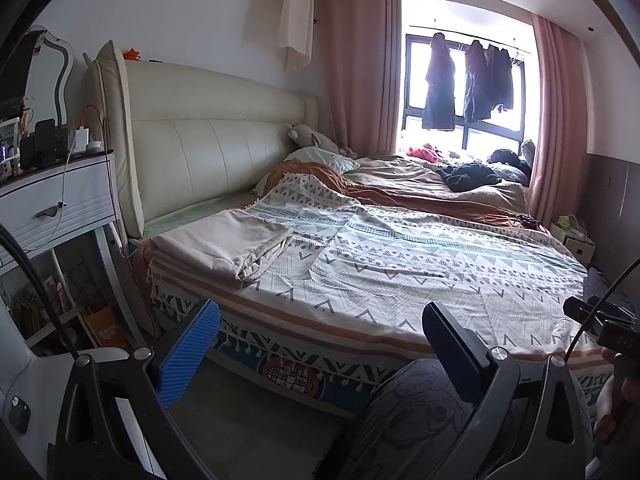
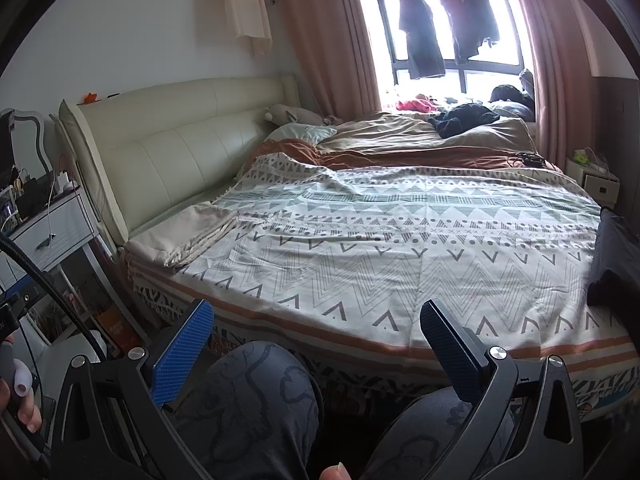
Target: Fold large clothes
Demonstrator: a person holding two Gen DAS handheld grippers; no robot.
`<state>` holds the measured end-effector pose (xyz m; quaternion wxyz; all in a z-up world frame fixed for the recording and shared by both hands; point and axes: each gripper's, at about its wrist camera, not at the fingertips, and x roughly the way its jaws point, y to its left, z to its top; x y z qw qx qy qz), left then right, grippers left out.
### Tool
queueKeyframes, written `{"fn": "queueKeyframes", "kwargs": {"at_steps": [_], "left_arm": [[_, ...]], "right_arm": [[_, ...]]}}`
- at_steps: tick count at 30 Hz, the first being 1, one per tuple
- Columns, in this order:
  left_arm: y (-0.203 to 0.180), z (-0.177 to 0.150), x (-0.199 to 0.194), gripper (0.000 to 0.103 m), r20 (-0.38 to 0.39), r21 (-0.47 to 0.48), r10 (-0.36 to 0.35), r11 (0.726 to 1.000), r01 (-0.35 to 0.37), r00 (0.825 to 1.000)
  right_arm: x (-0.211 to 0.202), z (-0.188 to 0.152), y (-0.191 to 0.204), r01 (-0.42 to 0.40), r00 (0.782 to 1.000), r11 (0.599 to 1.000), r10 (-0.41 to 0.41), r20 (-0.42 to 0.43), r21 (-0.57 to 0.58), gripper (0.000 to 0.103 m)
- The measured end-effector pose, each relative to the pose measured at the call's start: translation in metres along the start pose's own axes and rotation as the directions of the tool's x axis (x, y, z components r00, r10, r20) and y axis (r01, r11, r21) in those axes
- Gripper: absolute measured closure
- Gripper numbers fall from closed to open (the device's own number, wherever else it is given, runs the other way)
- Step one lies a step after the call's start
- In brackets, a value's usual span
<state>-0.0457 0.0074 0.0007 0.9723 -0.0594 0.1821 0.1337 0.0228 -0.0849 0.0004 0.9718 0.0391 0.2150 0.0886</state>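
A folded beige cloth (image 1: 236,242) lies on the near left corner of the bed, on a patterned bedspread (image 1: 420,264). It also shows in the right wrist view (image 2: 188,236). A dark garment (image 2: 616,264) lies at the bed's right edge. My left gripper (image 1: 320,332) is open and empty, held low in front of the bed's near edge. My right gripper (image 2: 316,328) is open and empty, also in front of the bed, above the person's knees (image 2: 248,396).
A cream headboard (image 1: 208,148) is at the left and a white bedside table (image 1: 60,204) beside it. A brown duvet (image 1: 420,184) with dark clothes (image 1: 468,176) covers the far half. Clothes hang at the window (image 1: 440,84). A small nightstand (image 2: 596,184) stands far right.
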Motion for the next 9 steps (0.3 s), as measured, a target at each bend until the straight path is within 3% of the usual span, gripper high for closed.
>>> {"fn": "queueKeyframes", "kwargs": {"at_steps": [9], "left_arm": [[0.0019, 0.0036, -0.0031, 0.0, 0.027, -0.013, 0.038, 0.999, -0.038, 0.999]], "right_arm": [[0.0024, 0.0033, -0.0031, 0.005, 1.0, 1.0, -0.005, -0.009, -0.01, 0.0]]}}
